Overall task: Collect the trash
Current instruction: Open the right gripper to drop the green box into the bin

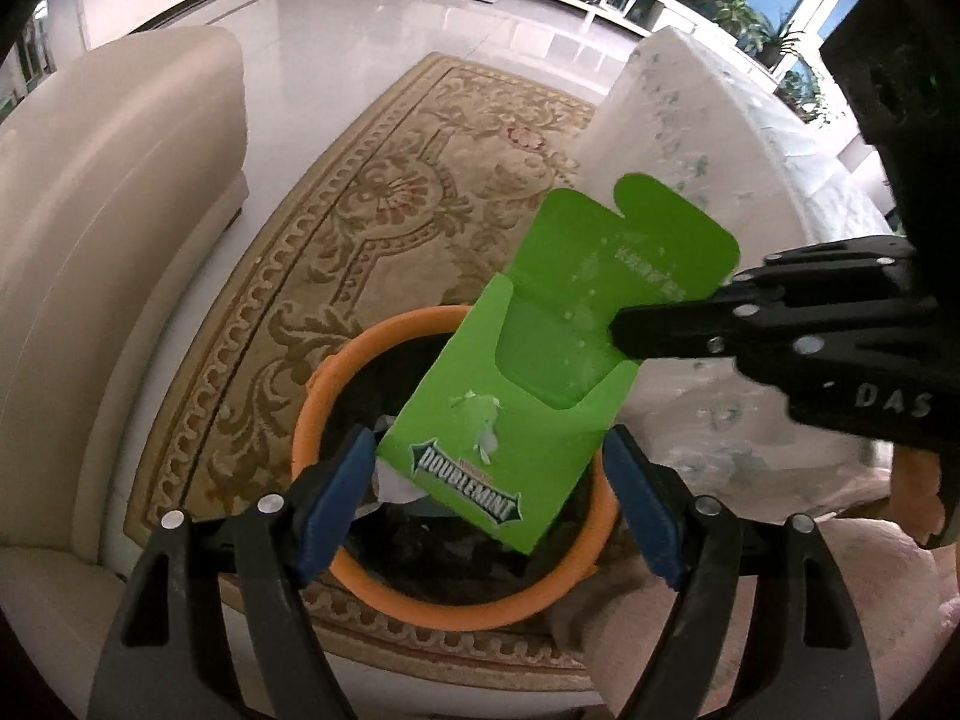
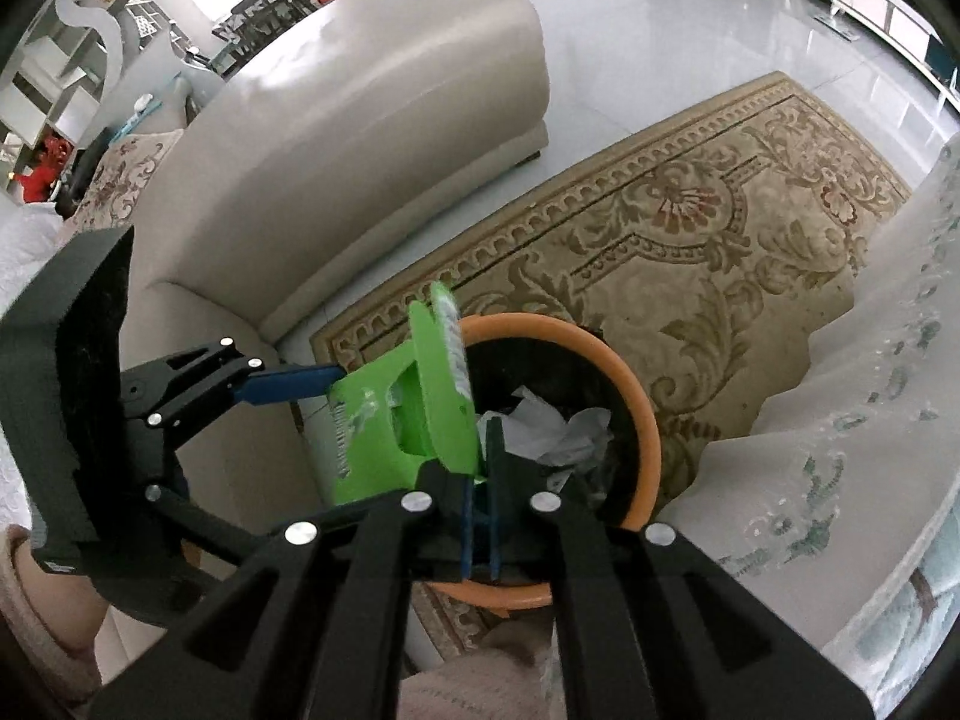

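I see a beige leather sofa, an ornate woven rug, then the round orange-rimmed bin. Above it hangs the flat green cardboard gum box, pinched by my right gripper; my left gripper is spread wide around its base.

Green carton: "DOUBLEMINT" printed in white on a dark banner near its lower edge. Right claw: "DAS" handwritten in white on its black body.
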A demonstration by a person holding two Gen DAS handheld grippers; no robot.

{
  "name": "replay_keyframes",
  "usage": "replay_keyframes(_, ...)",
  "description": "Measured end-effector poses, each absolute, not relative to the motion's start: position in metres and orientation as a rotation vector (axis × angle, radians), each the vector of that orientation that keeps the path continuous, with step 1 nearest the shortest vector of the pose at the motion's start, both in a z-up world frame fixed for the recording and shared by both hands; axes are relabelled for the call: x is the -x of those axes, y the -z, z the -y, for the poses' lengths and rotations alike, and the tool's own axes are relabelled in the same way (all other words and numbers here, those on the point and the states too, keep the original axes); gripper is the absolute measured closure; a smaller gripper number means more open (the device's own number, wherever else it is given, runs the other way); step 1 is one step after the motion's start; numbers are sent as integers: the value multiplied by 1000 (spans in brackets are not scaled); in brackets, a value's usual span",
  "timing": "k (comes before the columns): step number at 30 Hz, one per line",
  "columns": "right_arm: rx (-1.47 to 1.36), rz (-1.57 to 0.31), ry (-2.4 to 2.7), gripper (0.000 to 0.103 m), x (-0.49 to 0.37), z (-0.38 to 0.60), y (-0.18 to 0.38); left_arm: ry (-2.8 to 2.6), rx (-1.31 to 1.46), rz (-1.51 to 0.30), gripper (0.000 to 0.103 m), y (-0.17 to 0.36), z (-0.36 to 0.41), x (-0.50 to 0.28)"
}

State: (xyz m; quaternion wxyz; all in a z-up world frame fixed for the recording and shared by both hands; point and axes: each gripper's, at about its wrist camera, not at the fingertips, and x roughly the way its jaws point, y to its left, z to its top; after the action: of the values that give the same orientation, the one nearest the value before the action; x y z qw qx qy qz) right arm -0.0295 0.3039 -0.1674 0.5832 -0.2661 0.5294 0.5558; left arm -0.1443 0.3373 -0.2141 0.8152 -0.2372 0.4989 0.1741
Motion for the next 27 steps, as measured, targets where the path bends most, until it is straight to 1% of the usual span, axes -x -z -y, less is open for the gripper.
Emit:
replay_keyframes(1, 623, -1233, -1279, 78, 27, -306, 169, -380, 509, -1071, 20, 216, -340, 145)
replay_keyframes(2, 622, -1233, -1267, 48, 26, -306, 170, -392, 509, -1074, 15, 218, -342, 146)
replay_keyframes(3, 609, -1220, -1257, 34, 23, -306, 171, -418, 501, -1076, 10, 220, -344, 146)
replay_keyframes(4, 602, -1198, -1241, 22, 20, -306, 171, -435, 497, -1079, 8, 222, -346, 147)
replay_keyframes(9, 586, -1270, -1215, 21, 11, -307, 181, -445, 532, -1106, 6, 233, -353, 149)
replay_keyframes(20, 584, -1253, -1224, 21, 13, -303, 179, -523, 438, -1145, 6, 240, -344, 141)
replay_keyframes(27, 474, -1284, -1248, 21, 0, -296, 175, -565, 458, -1129, 6, 236, -348, 143)
